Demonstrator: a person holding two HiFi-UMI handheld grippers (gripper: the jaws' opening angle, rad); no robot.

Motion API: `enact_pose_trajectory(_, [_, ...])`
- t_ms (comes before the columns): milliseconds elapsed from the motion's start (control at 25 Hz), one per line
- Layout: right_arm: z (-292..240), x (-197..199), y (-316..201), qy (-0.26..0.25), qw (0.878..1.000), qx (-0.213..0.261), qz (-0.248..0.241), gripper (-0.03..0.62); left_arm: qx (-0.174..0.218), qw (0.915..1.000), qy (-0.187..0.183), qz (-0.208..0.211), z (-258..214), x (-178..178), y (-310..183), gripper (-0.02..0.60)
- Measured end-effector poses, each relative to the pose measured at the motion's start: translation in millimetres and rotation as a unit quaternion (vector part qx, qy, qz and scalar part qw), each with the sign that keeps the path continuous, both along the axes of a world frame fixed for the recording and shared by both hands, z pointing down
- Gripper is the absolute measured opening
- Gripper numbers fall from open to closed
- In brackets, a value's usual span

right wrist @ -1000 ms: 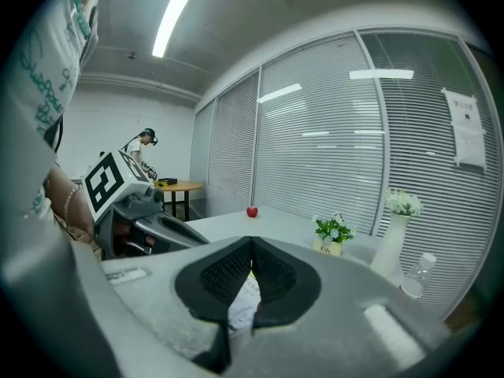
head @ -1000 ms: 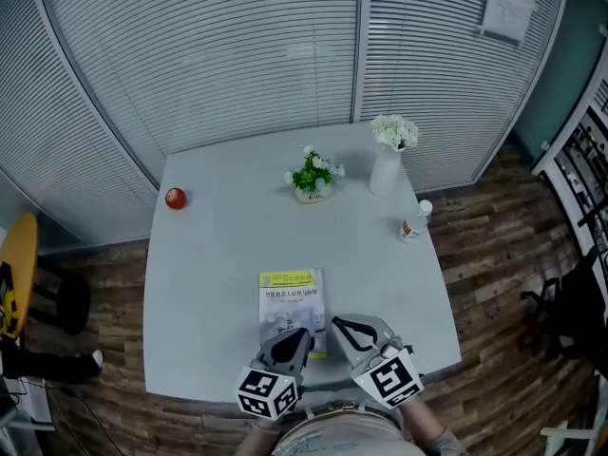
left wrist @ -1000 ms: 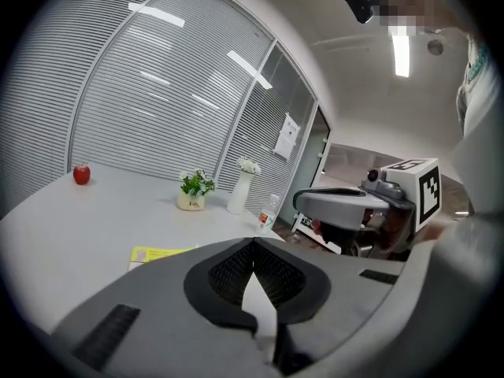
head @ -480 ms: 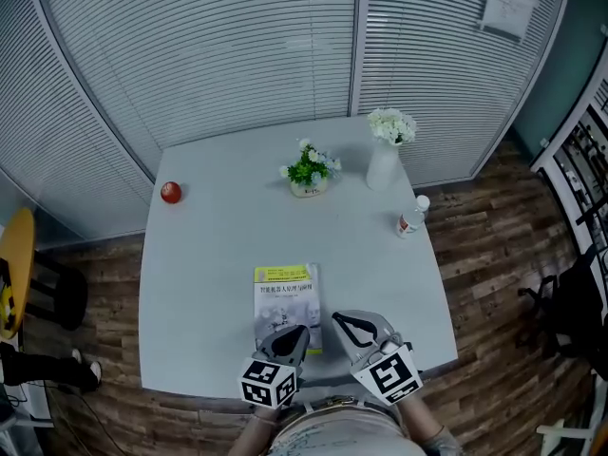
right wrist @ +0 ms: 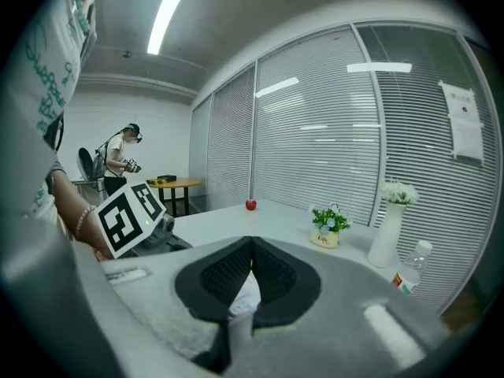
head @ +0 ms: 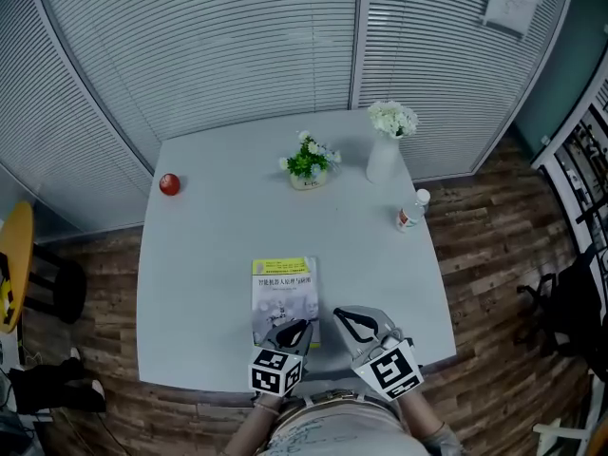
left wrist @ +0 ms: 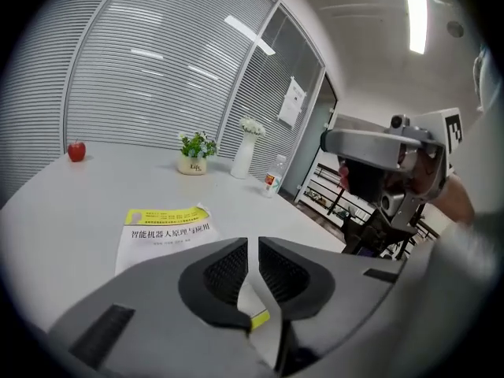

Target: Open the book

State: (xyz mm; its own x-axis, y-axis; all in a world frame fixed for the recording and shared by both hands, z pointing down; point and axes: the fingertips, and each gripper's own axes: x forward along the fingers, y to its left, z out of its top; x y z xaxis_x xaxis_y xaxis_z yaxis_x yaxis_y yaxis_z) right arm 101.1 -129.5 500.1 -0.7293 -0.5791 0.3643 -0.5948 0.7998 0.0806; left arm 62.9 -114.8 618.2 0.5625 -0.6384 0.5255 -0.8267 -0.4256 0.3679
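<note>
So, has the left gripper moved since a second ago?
Yes. Judged against the book, the left gripper has sunk toward the table, over the book's near end. Its jaws have just been opening slightly, with nothing between them.

Place: an office, likely a meeting corner.
Walls: glass partitions behind horizontal blinds, with a paper notice stuck on one pane.
Ceiling: long strip lights.
Floor: wood-look planks.
Furniture: plain white table; farther off, a round table with a person standing by it; a metal rack.
</note>
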Motion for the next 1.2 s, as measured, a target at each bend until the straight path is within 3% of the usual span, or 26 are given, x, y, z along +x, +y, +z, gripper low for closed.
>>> enact_pose_trajectory(320, [1.6, 2.1, -1.3, -0.003, 1.0, -0.001, 0.003, 0.003, -0.038, 0.9966, -0.069, 0.027, 44.8, 9.4, -4.0, 0.098])
enact_pose_trajectory(760, [4.6, 13.7, -2.1, -0.001, 1.0, -0.007, 0.012, 0.003, -0.059, 0.9771, -0.193, 0.067, 94.6, 14.2, -3.0, 0.212])
enact_pose_trajectory(1200, [2.8, 17.7, 3.5, 0.002, 1.0, -0.015, 0.012, 0.003, -0.059, 0.9675, -0.234, 0.075, 106.5, 17.0, -4.3, 0.238])
